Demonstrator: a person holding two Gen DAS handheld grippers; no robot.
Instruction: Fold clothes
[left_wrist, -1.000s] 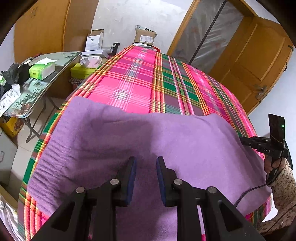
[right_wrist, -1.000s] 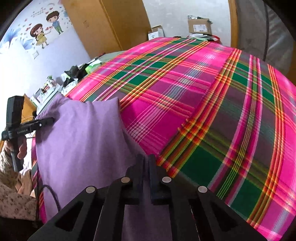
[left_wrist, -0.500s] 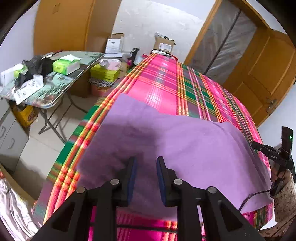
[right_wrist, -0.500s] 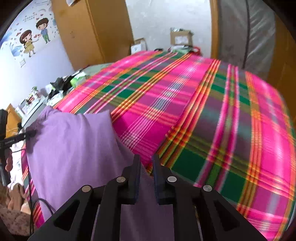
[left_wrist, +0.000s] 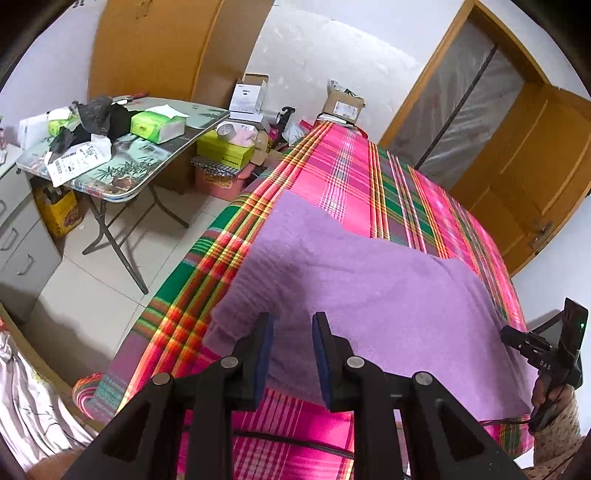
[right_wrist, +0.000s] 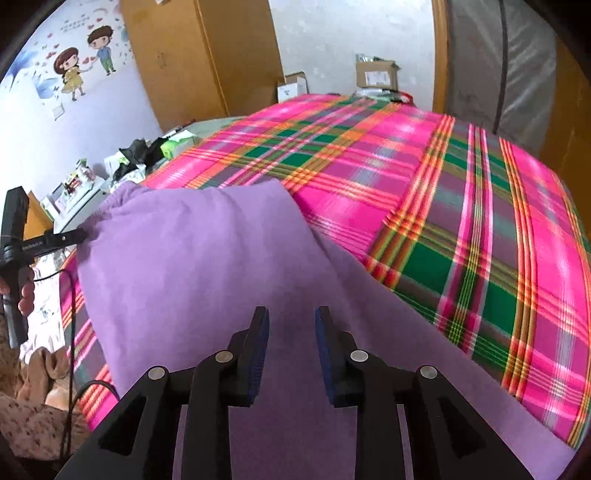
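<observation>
A purple garment (left_wrist: 369, 295) lies folded across the near end of a bed under a pink plaid cover (left_wrist: 354, 173). The left gripper (left_wrist: 291, 328) hovers above the garment's near left edge, jaws apart and empty; the right gripper (right_wrist: 291, 325) hangs over its right part, jaws likewise apart. Seen from the left wrist, the right gripper's body reads "DAS". A folding table (left_wrist: 155, 162) beside the bed holds a green tissue box (left_wrist: 157, 125) whose print is too small to read. Labels on the cardboard boxes (left_wrist: 343, 105) at the far wall are illegible. The garment's near edge is cut off in the right view.
</observation>
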